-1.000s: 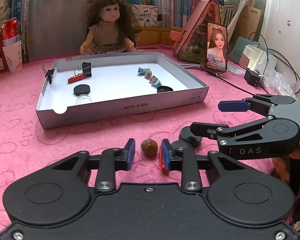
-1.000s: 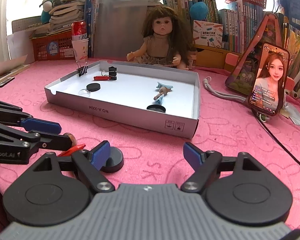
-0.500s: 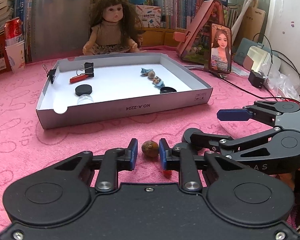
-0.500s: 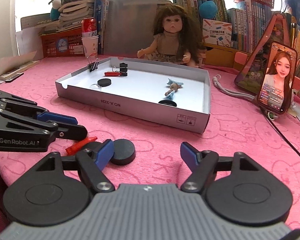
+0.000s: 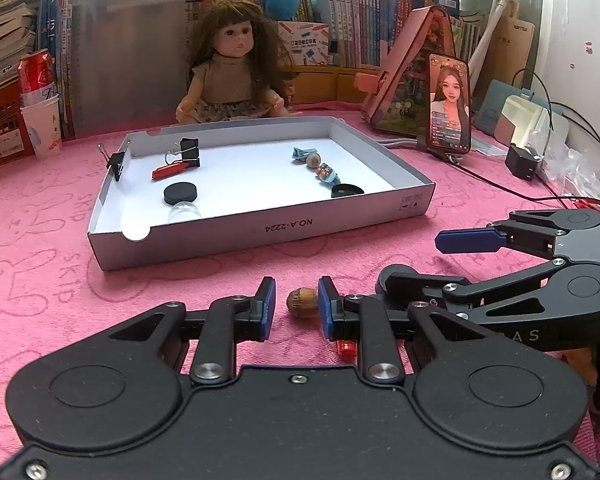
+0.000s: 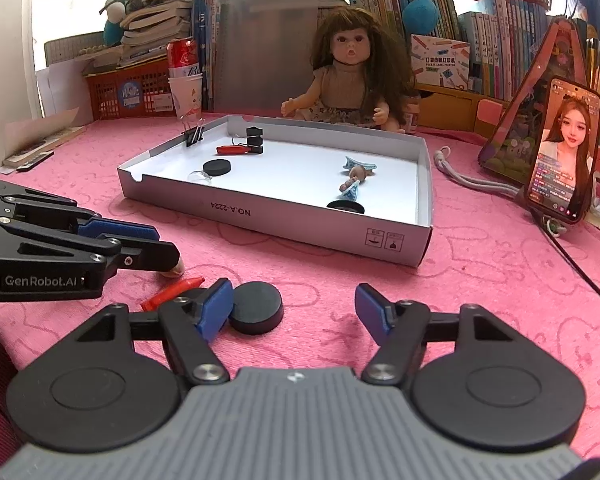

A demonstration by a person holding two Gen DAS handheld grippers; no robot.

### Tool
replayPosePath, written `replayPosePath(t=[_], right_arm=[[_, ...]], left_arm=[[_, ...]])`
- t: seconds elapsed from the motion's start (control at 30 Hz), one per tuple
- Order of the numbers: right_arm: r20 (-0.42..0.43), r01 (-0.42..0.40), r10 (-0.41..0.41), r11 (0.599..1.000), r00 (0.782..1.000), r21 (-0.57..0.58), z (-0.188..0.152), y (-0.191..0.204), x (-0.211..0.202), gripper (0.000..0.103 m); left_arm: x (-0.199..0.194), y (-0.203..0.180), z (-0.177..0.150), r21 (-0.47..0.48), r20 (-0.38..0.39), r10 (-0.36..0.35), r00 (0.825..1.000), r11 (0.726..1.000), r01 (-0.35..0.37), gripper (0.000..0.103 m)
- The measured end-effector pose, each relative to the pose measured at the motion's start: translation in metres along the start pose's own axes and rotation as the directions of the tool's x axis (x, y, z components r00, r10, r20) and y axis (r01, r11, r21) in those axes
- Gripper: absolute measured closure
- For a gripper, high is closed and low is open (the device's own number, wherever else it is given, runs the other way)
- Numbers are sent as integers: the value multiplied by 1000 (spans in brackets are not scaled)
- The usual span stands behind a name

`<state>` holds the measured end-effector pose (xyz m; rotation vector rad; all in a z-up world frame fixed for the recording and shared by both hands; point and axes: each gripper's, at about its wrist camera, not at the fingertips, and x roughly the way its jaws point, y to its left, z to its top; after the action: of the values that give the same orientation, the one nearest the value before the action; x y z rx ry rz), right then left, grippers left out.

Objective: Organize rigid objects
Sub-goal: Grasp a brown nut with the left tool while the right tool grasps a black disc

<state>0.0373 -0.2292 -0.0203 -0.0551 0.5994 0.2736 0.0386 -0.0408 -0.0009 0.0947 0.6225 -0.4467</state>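
Since one second ago, we have narrowed the left gripper [image 5: 296, 307] around the brown nut [image 5: 302, 302] on the pink cloth [image 5: 60, 280]; contact is hard to confirm. Our right gripper [image 6: 294, 308] stands spread, partly hiding the red piece [image 6: 172, 292] beside the black disc [image 6: 256, 313]. Beyond lies the tray [image 5: 260, 228].

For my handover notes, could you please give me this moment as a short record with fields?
left gripper: open, fingers either side of the brown nut on the pink cloth
right gripper: open, black disc lying by its left finger
red piece: on the cloth, left of the disc
tray: white, holds binder clips, a black disc, small trinkets
behind tray: doll
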Motion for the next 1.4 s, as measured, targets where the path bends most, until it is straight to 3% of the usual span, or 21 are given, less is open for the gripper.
replayPosePath(t=[0.57,0.97,1.07,1.13,1.27,1.37,1.4], right_arm=[[0,-11,11,1000,1000,-4,-4,1,0,26],[-4,-16,16,999,1000,-31,-4,3,-2,28],[-10,-35,35,999,999,-34,-3,6,0,33],[-22,-34,33,998,999,-49,-4,9,3,45],[-17,-35,34,998,999,-57,-3,11,4,52],[-16,-29,28,998,999,-56,-3,11,4,66],[-16,-28,28,998,1000,-51,-2,11,4,66]], left_arm=[[12,-1,-4,-49,-17,-28,999,998,28,81],[-2,3,0,-30,18,13,1000,999,-12,84],[-2,6,0,-38,13,21,1000,999,-21,84],[-1,7,-1,-44,8,23,1000,999,-23,84],[0,8,-3,-49,-1,21,1000,999,-21,84],[0,8,-3,-49,1,21,1000,999,-21,84],[1,8,-3,-50,1,22,1000,998,-22,84]])
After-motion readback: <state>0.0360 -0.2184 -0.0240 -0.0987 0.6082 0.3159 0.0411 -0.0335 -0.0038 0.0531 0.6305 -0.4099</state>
